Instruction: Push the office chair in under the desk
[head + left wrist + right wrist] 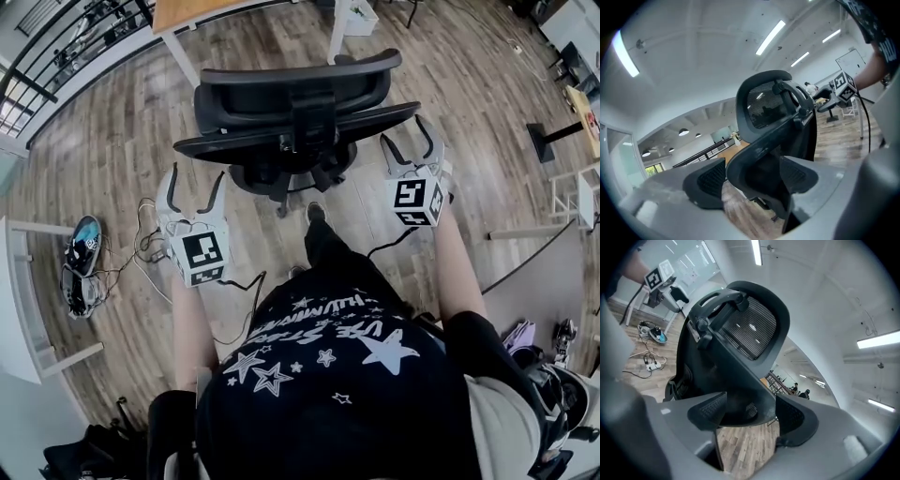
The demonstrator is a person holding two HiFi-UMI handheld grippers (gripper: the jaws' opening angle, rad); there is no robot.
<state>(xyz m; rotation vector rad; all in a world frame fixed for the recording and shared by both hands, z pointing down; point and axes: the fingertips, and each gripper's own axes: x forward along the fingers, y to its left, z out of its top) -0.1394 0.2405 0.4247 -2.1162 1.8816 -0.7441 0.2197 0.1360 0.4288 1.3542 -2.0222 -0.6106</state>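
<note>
Occlusion: desk surface (187,14) cut off at head view top, office chair (295,103) base mostly hidden | Fingers: we hold left gripper (197,174) and right gripper (404,129) spread, gripping nothing.

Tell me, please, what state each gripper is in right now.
Left gripper: tongs open, gripping nothing, close to the office chair's backrest.
Right gripper: tongs open, gripping nothing, also close to the backrest.
</note>
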